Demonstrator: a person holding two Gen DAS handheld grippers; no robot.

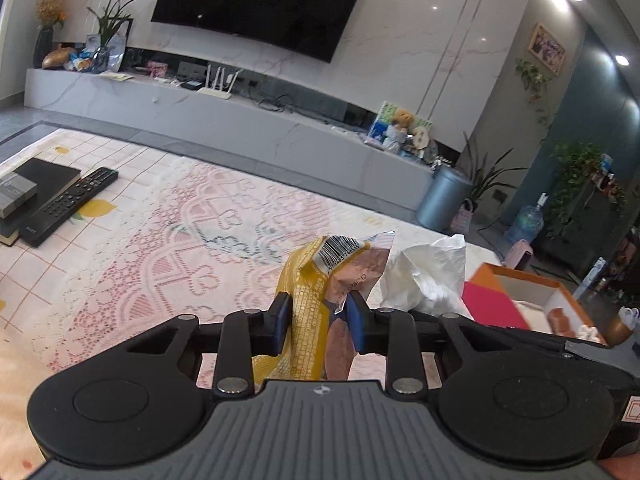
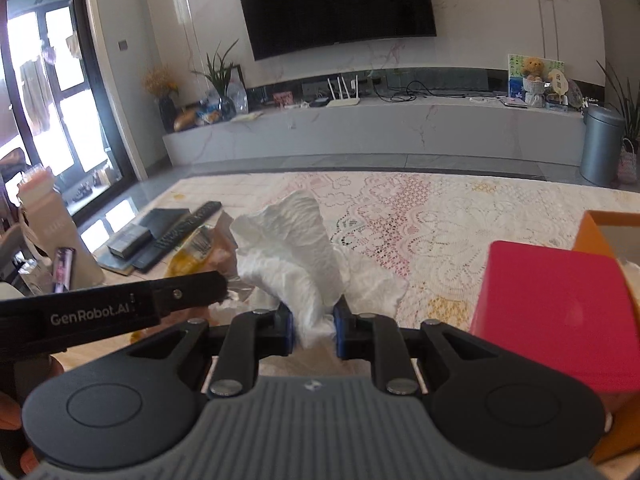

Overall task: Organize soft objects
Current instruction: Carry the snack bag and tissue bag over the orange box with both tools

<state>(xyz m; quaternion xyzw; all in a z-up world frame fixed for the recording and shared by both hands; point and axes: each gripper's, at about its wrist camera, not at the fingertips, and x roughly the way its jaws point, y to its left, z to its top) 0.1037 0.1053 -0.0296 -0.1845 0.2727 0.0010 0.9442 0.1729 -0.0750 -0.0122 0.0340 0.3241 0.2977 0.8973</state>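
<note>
My left gripper (image 1: 319, 322) is shut on a yellow and copper snack wrapper (image 1: 340, 272) with a barcode, held above the lace-covered table. My right gripper (image 2: 314, 326) is shut on a crumpled white tissue (image 2: 296, 248), which also shows in the left wrist view (image 1: 428, 276) just right of the wrapper. The wrapper shows in the right wrist view (image 2: 200, 250) to the left of the tissue, behind the left gripper's black body (image 2: 120, 308).
An orange box (image 1: 532, 300) with a red lid (image 2: 560, 316) sits at the right, holding a few items. A remote (image 1: 68, 206), a black book (image 1: 44, 178) and a small grey box (image 1: 16, 194) lie at the table's left. The lace tablecloth (image 1: 180, 248) covers the table.
</note>
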